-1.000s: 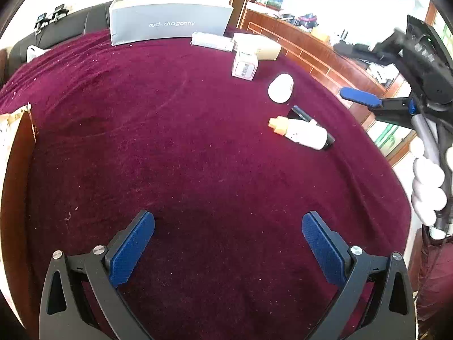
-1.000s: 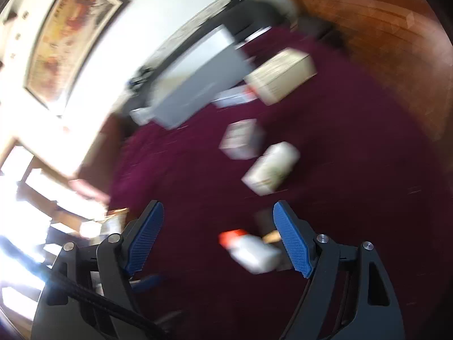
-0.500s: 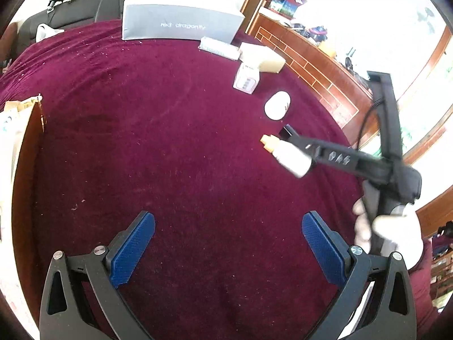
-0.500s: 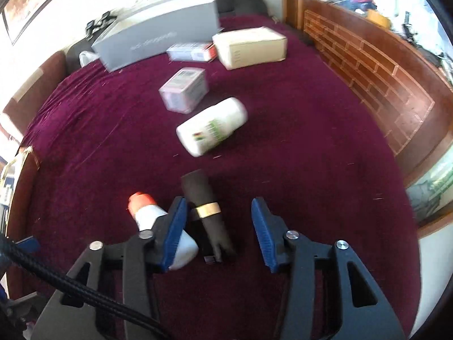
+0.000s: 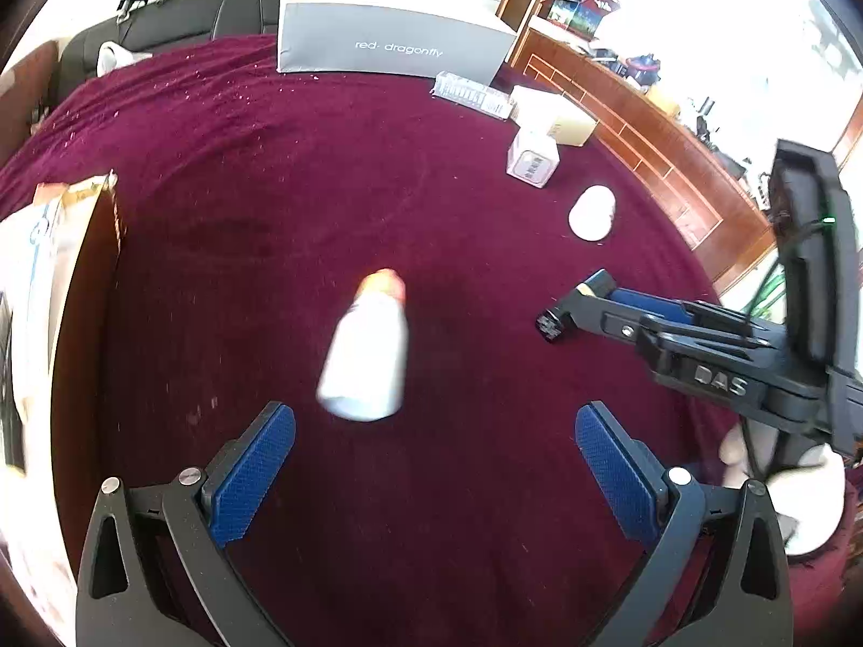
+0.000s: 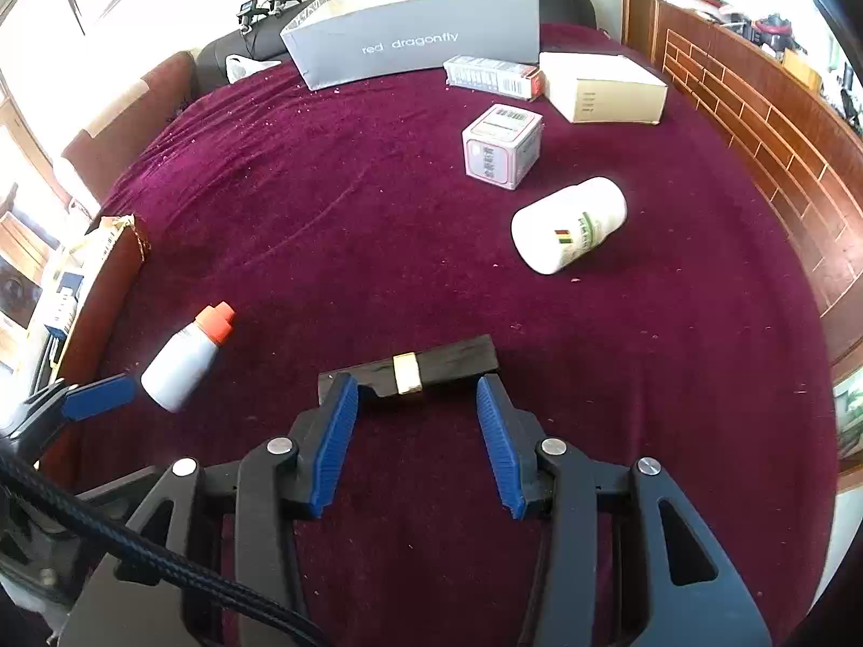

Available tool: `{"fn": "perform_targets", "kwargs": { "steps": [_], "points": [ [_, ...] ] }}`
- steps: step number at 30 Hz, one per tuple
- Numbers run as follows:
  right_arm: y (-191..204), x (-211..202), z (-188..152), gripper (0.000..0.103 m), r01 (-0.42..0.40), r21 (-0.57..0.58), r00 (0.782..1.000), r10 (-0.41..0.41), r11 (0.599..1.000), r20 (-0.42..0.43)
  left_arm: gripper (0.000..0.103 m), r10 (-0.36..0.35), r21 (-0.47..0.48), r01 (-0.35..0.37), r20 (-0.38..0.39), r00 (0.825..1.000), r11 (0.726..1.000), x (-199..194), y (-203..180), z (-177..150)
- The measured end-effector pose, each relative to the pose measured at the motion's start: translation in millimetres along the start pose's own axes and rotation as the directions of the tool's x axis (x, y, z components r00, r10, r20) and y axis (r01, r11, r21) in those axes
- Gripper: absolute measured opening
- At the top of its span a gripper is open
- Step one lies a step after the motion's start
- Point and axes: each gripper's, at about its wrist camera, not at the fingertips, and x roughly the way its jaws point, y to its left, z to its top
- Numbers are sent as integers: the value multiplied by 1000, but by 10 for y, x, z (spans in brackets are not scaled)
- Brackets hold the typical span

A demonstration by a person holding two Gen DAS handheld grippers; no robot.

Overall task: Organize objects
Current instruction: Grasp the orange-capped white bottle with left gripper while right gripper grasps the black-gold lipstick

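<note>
A white bottle with an orange cap (image 5: 367, 350) lies on the maroon cloth just ahead of my open left gripper (image 5: 434, 458); it also shows in the right wrist view (image 6: 186, 358). A black bar with a gold band (image 6: 410, 369) lies crosswise just ahead of my right gripper (image 6: 415, 404), whose blue fingers stand apart on either side of its near end, not touching it. A white pill jar (image 6: 569, 224) lies on its side further back. The right gripper also shows in the left wrist view (image 5: 593, 302).
A pink-white small box (image 6: 501, 145), a beige box (image 6: 604, 86), a flat striped box (image 6: 491, 75) and a big grey box (image 6: 415, 38) stand at the back. A brown cardboard box (image 5: 70, 280) stands at the left edge. A wooden sideboard (image 6: 755, 124) runs along the right.
The white bottle has moved left, away from the black bar, and now lies before my left gripper. The black bar has turned crosswise. My right gripper has opened wider.
</note>
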Motion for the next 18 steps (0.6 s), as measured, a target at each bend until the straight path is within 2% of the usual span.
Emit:
{"fn": "perform_targets", "kwargs": {
  "steps": [3, 5, 6, 8, 9, 11, 13, 15, 18],
  "points": [
    [15, 35, 18, 45, -30, 36, 999, 30, 999, -11, 101, 61, 29, -61, 2, 998, 998, 107, 37, 157],
    [36, 85, 31, 49, -61, 61, 998, 62, 996, -20, 101, 91, 23, -91, -29, 995, 996, 240, 105, 276],
    [56, 107, 32, 50, -67, 67, 997, 69, 995, -26, 100, 88, 10, -88, -62, 994, 996, 332, 160, 327],
    [97, 123, 41, 53, -69, 74, 997, 70, 995, -18, 99, 62, 34, -60, -65, 996, 998, 346, 141, 372],
    [91, 134, 52, 53, -73, 81, 997, 75, 994, -19, 95, 34, 48, -30, -80, 996, 998, 343, 112, 369],
    [56, 131, 56, 55, -97, 105, 995, 99, 990, -16, 80, 18, 70, -12, -81, 997, 997, 310, 60, 343],
    [21, 145, 62, 55, -114, 125, 993, 116, 986, -12, 68, 45, 104, -35, -90, 995, 994, 311, -7, 312],
    [2, 144, 57, 55, -120, 138, 992, 123, 983, -9, 62, 82, 132, -70, -89, 993, 989, 298, -57, 282],
    [13, 156, 63, 55, -111, 147, 994, 113, 983, -5, 61, 115, 134, -102, -91, 989, 986, 315, -83, 283]
  ]
}}
